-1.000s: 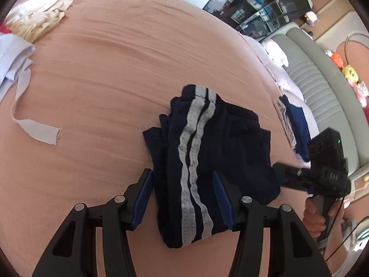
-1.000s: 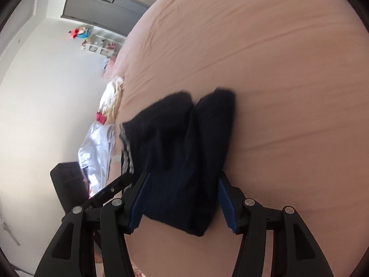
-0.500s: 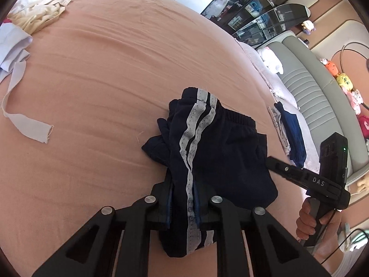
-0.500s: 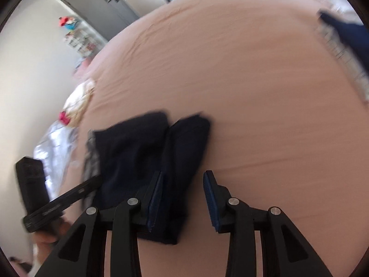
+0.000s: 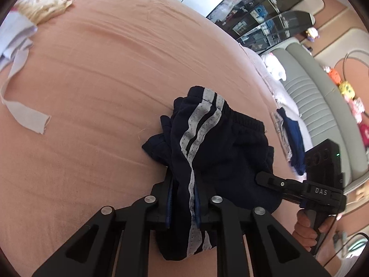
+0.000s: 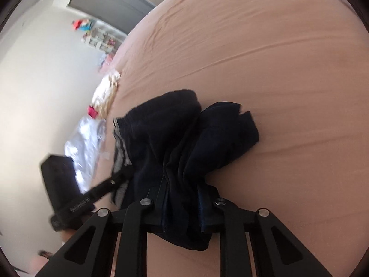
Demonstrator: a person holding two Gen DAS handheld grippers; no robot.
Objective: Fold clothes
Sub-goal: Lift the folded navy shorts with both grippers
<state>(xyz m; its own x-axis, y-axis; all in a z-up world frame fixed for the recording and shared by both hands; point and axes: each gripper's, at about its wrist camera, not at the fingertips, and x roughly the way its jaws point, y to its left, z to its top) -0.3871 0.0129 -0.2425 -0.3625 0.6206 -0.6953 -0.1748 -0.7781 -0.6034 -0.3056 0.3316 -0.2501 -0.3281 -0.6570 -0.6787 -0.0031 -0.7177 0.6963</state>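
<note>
Navy shorts (image 5: 219,143) with two white side stripes lie crumpled on the peach bed sheet (image 5: 92,69). My left gripper (image 5: 183,184) is shut on the striped side seam at the near hem. The right gripper (image 6: 184,198) has its jaws closing on the plain navy side of the shorts (image 6: 184,127), and the cloth is bunched into pleats between the pads. Each tool shows in the other's view: the right one (image 5: 299,189) held by a hand, the left one (image 6: 103,189) blurred at the lower left.
A cream garment (image 5: 46,2) and a pale lavender one (image 5: 16,39) with a loose strap (image 5: 23,113) lie at the far left of the bed. Folded dark blue clothes (image 5: 293,143) sit near the right edge, with a grey padded headboard (image 5: 322,97) beyond.
Both grippers went from open astride the shorts to closed on them, the left first. The fabric is now gathered and lifted into folds at both grips.
</note>
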